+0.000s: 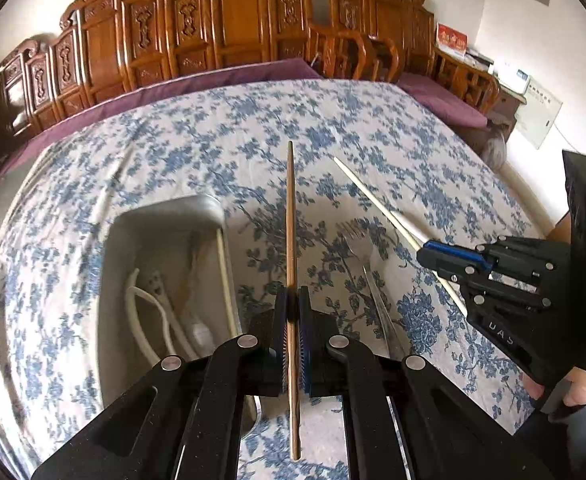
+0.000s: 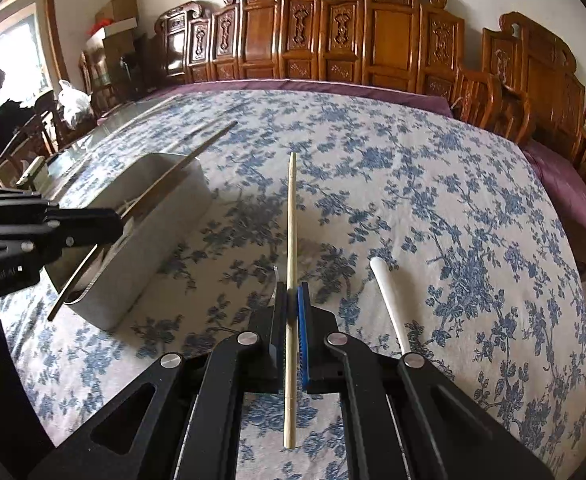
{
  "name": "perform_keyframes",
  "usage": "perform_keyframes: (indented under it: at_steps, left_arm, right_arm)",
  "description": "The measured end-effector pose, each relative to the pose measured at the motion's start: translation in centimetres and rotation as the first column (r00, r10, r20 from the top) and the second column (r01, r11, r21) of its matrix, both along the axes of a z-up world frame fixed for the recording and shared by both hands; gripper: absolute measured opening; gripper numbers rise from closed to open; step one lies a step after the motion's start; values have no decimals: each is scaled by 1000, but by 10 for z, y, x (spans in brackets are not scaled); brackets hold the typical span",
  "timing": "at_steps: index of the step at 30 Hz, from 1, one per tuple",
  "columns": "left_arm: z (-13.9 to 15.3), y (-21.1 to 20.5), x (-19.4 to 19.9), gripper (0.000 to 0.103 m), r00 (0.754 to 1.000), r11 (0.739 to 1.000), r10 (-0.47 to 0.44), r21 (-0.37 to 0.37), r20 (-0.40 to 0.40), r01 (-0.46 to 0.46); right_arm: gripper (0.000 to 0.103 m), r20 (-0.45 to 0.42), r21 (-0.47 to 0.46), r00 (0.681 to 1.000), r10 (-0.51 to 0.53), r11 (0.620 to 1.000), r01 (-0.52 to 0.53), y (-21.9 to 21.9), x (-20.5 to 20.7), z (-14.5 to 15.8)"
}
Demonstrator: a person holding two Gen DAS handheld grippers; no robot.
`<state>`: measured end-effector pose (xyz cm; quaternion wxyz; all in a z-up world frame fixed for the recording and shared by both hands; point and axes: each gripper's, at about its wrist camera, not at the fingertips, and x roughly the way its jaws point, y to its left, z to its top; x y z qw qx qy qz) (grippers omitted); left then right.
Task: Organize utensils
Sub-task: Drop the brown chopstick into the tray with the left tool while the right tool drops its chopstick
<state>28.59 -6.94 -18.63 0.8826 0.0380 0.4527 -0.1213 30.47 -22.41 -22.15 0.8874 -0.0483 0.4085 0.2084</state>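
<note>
Left gripper [image 1: 292,308]: clamped on a brown wooden chopstick [image 1: 291,216], long axis straight ahead along the fingers, tip forward.
Right gripper [image 2: 292,304]: clamped on a pale bamboo chopstick [image 2: 292,216], likewise pointing ahead.
Metal tray [image 1: 165,216]: on the desk [image 1: 373,128], just left of and below the left gripper, already holding white utensils and a pale chopstick.
Nearer gripper: left, judged; tray well to the left of the right gripper.
Left on cloth: fork [image 1: 363,248] between the grippers; white utensil handle [image 2: 387,296] right of the right gripper.
</note>
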Motion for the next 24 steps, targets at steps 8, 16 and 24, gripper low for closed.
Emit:
perform_keyframes:
  at_steps: [8, 16, 24]
  left_arm:
    - [11, 28, -5, 4, 999, 999, 30, 17, 19, -30]
    - [1, 60, -3, 4, 997, 995, 76, 61, -9, -76]
    - [-15, 84, 8, 4, 993, 990, 113, 92, -44, -109]
  right_arm:
    - [6, 29, 9, 999, 40, 999, -40, 14, -11, 10]
    - [6, 38, 3, 997, 63, 998, -63, 22, -17, 12]
    - [6, 37, 2, 997, 64, 998, -64, 23, -17, 11]
